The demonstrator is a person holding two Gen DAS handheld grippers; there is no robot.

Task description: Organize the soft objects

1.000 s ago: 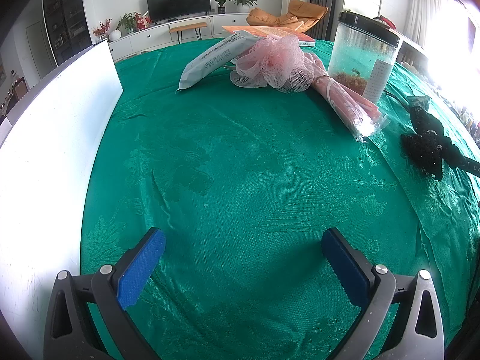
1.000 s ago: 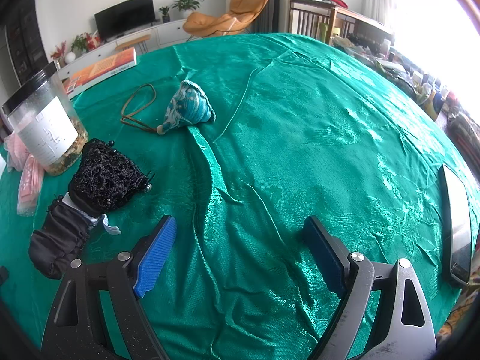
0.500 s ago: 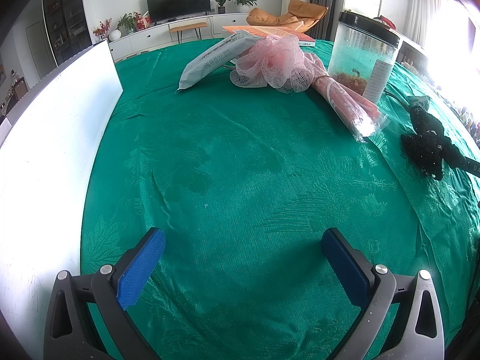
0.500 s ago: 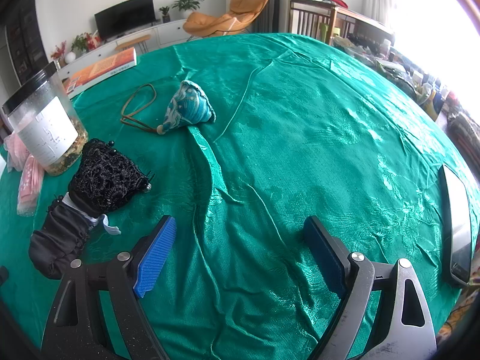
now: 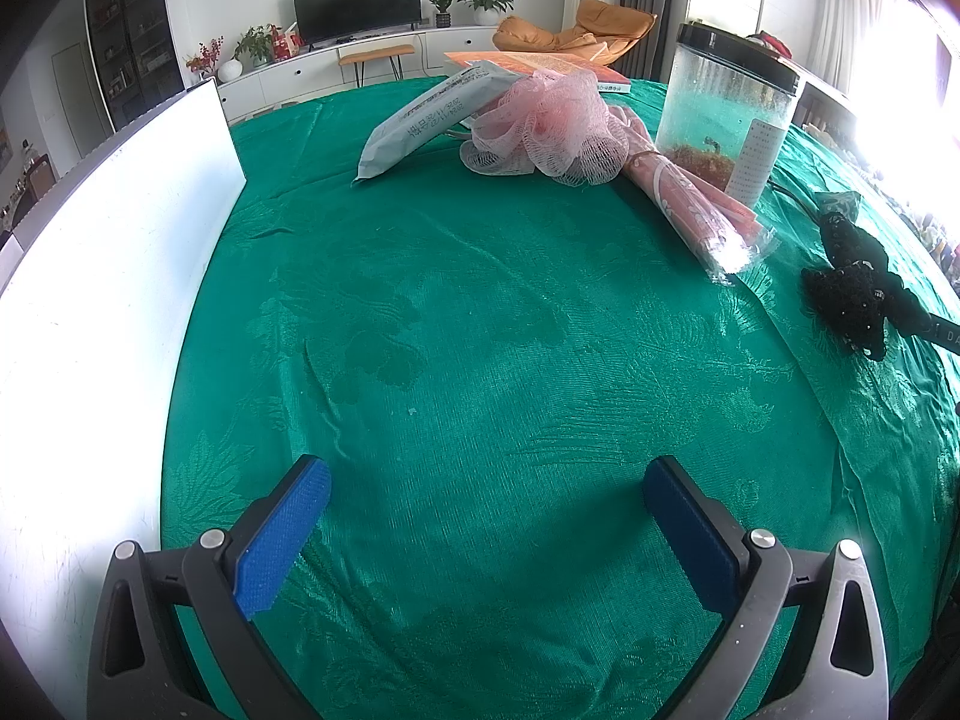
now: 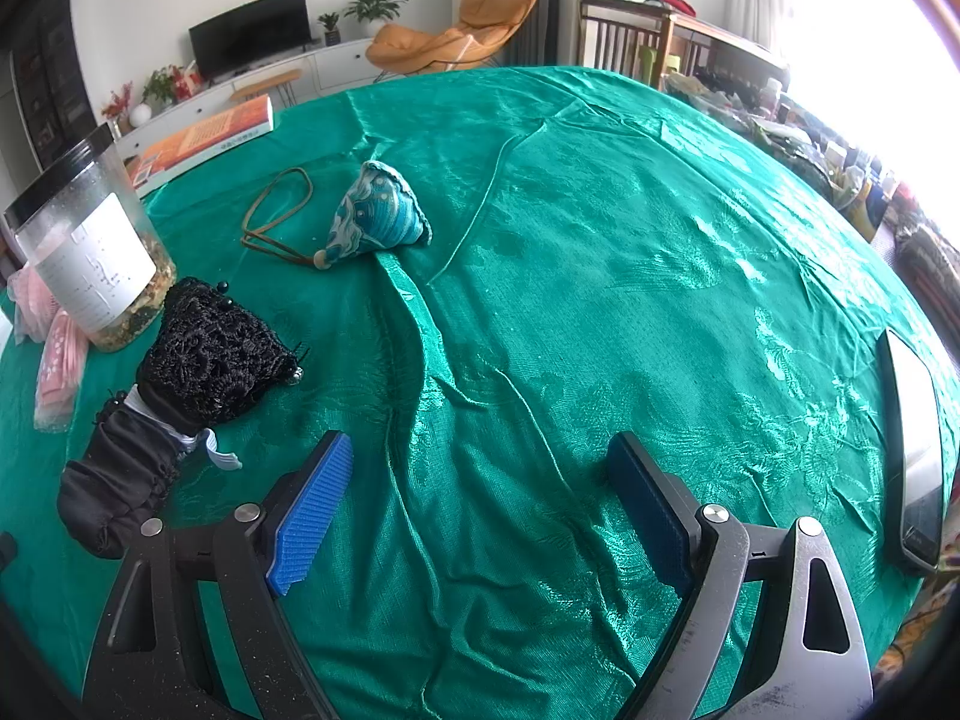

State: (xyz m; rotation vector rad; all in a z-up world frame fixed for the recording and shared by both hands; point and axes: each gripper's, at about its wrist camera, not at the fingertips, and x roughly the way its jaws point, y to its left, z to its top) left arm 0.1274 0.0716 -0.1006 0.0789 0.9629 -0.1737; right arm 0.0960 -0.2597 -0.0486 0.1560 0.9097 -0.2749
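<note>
Both tools hover low over the tabletop (image 5: pixel 480 330), which is draped in green cloth, and neither holds anything. The left gripper (image 5: pixel 486 501) has its blue fingers (image 5: pixel 282 534) spread wide with only bare cloth between them; the right gripper (image 6: pixel 480 492) is just as wide open over a rumpled fold.

The soft things lie in two clusters. Ahead of the left gripper and well apart from it, at the far side, sits a pink mesh pouf (image 5: pixel 546 120), touching a grey-white packet (image 5: pixel 432 114) on its left and a long pink wrapped bundle (image 5: pixel 690 204) on its right. That bundle runs diagonally, its near end pointing toward the right side of the left view.

The right gripper is nearer to work. A black crocheted pouch (image 6: pixel 216 354) and a black drawstring bag (image 6: pixel 120 480) lie touching one another just beside and to the left of its left finger, their shared long axis slanting from near-left to far-right. I'd guess these come first, calling for a swing leftward.

The right view alone shows a teal patterned pouch (image 6: pixel 378 222) with its brown cord, farther ahead, and a phone (image 6: pixel 912 456) at the right edge. The left view alone shows a white board (image 5: pixel 108 276) standing along the left. The clear jar (image 6: pixel 90 258) appears in both.
</note>
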